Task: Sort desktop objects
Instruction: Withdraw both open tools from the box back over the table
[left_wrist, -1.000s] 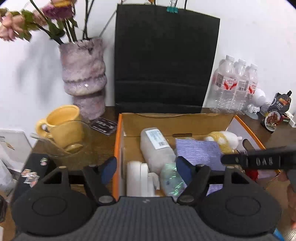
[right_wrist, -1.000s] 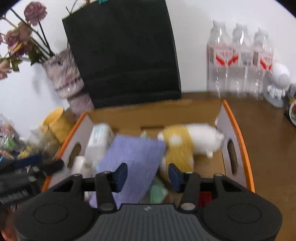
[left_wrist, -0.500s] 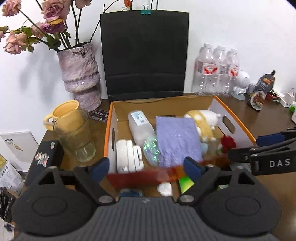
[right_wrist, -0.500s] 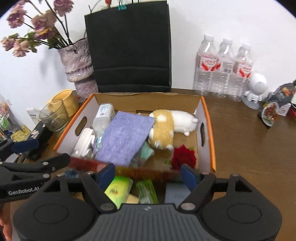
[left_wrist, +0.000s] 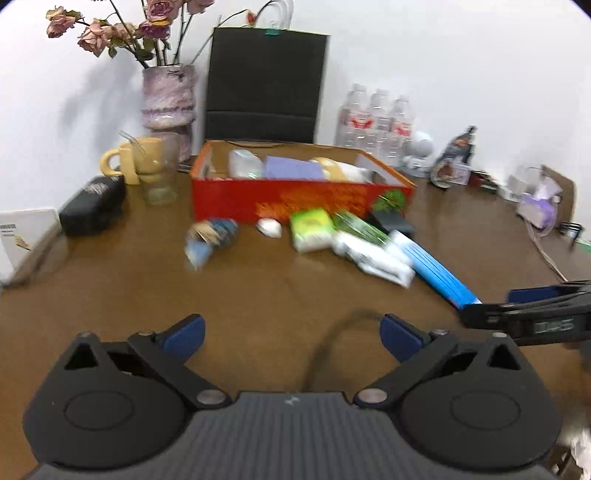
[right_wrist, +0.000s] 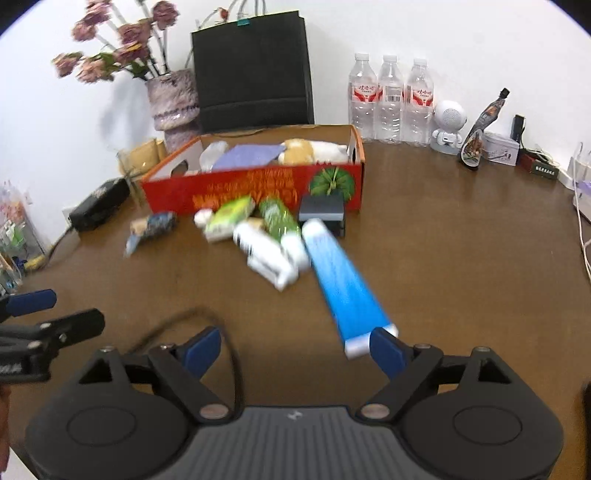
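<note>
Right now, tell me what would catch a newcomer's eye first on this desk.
The red cardboard box at the middle of the brown table, already stuffed with a purple cloth and a plush toy, stands out first. Next comes the heap of loose packets in front of it, from which the long blue box reaches toward the open right gripper. The open left gripper holds nothing.

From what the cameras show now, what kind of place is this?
Probably a desk in a home or office, set against a white wall. A brown wooden table carries a vase of dried roses, three water bottles and a red cardboard box of mixed small items.
</note>
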